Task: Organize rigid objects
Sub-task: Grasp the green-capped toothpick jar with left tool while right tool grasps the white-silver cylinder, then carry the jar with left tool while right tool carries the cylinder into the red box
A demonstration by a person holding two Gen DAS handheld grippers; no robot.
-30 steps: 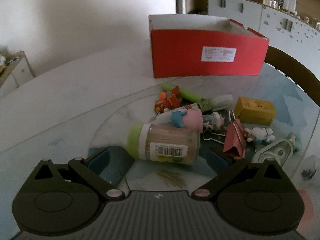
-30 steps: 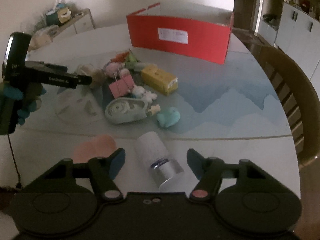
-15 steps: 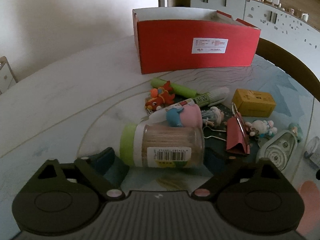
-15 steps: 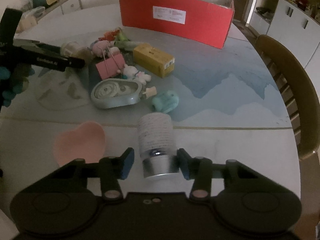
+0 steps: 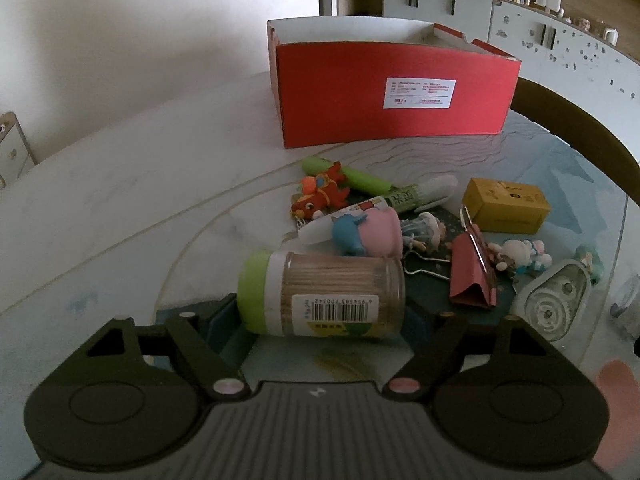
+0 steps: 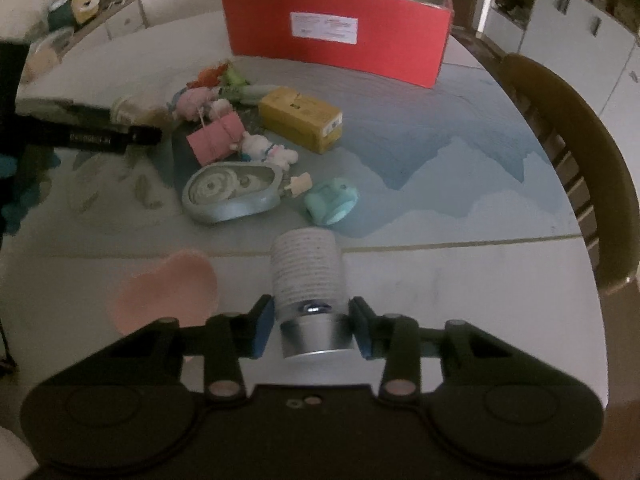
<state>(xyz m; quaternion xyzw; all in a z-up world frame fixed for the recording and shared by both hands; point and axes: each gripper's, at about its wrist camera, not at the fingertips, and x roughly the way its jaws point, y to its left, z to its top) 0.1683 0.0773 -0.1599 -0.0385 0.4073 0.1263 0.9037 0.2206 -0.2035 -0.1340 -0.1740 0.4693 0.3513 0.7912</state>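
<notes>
Since a second ago my right claw [image 6: 312, 330] has drawn in around the white ribbed cylinder [image 6: 307, 276], which then lay loose and aslant between wide fingers; my left claw [image 5: 320, 316] has narrowed toward the toothpick jar [image 5: 324, 294], which has stayed where it lay.

Right claw: the jaws are closing, and the blue pads [image 6: 262, 330] now sit against the cylinder's metal collar, clamped on it. The cylinder lies on the surface [image 6: 460, 288], near the front edge, apart from the clutter. It looks stiff and light; the smooth collar may be slippery, so I would judge the ribbed body just ahead a surer hold.

Left claw: the jaws are closing, with the jar lying crosswise between them, green cap to the left. I cannot see the pads pressing on it yet, so I count them as apart. The jar sits at the near edge of the pile, just in front of a pink toy [image 5: 380, 232]. Clear hard plastic, full of picks: rigid, modest in weight, prone to roll. Gripped end to end, cap and base give flat faces.

The red box [image 5: 396, 100] stands open behind, well apart, probably the destination.
</notes>
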